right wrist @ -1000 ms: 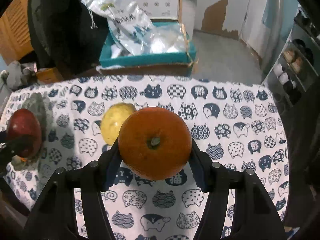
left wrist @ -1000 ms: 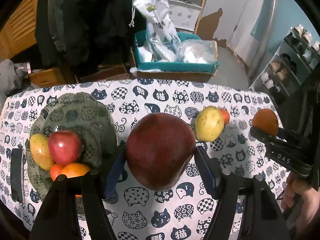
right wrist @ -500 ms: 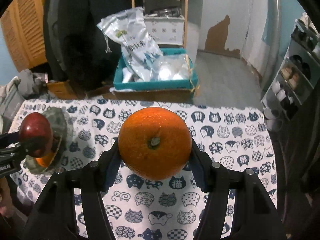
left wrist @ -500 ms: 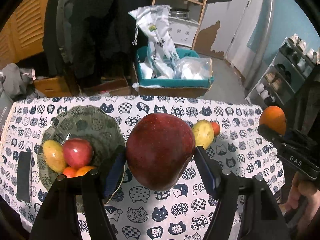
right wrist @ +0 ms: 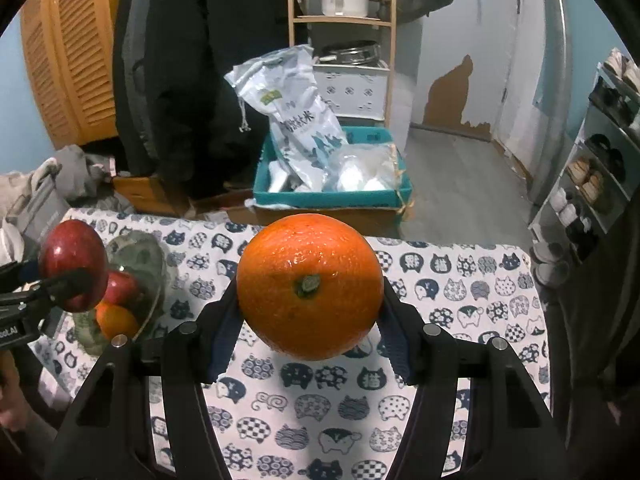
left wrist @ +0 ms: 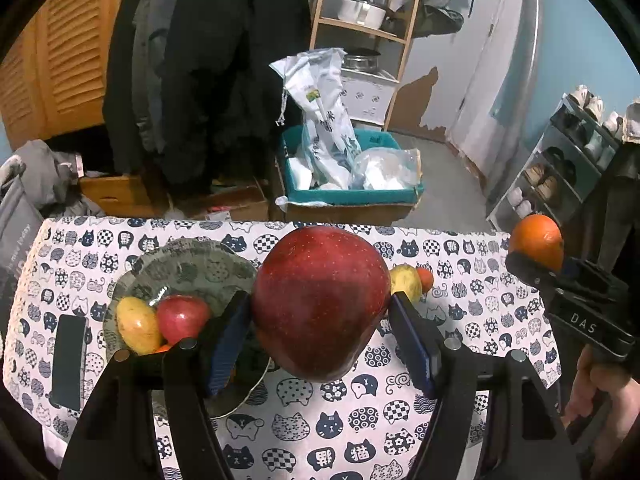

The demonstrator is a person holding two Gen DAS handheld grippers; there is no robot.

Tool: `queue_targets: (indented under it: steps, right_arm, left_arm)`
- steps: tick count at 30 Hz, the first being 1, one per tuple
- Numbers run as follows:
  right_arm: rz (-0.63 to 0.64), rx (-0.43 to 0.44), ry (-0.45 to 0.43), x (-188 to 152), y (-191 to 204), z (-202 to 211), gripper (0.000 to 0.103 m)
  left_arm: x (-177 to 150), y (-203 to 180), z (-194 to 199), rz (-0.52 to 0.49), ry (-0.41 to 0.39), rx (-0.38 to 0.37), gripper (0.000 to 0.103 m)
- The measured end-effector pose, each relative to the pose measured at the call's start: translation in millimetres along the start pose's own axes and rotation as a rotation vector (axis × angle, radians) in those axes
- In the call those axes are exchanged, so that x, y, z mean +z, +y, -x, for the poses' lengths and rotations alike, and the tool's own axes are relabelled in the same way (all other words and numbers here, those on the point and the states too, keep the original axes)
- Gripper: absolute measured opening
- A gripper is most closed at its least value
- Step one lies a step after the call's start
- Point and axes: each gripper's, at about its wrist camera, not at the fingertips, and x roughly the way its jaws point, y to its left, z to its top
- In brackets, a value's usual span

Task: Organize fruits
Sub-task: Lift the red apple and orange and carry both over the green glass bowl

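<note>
Left gripper (left wrist: 320, 308) clamped on red apple (left wrist: 320, 300) right of plate (left wrist: 200, 268), right gripper (right wrist: 310, 312), marked "DAS", clamped on orange (right wrist: 310, 286), 2 fruits (left wrist: 408, 280) right of plate

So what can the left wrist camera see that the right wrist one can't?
Only the left wrist view shows the dark phone lying on the tablecloth, the yellow fruit on the plate, and another yellow fruit with a small orange one loose on the cloth. Only the right wrist view shows the orange's stem end up close. Both show the green plate, the red apple on it, the big red apple in the left gripper, the teal box and the shelf.
</note>
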Motion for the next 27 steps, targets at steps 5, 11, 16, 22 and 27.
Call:
queue_targets:
  steps: [5,11,16,22,27]
  right_arm:
    - [0.008,0.027,-0.012,8,14,0,0.063]
    - [0.032,0.060,-0.007,15,39,-7,0.063]
    - [0.056,0.087,0.000,20,62,-16,0.063]
    - [0.082,0.125,0.011,25,89,-27,0.063]
    - [0.098,0.159,0.029,27,111,-39,0.063]
  left_arm:
    - [1,9,7,0.012,-0.014,0.014,0.072]
    - [-1,25,12,0.030,-0.022,0.031,0.072]
    - [-3,41,17,0.048,-0.031,0.057,0.072]
    - [-4,64,23,0.074,-0.043,0.090,0.072]
    - [-8,85,25,0.106,-0.040,0.110,0.072]
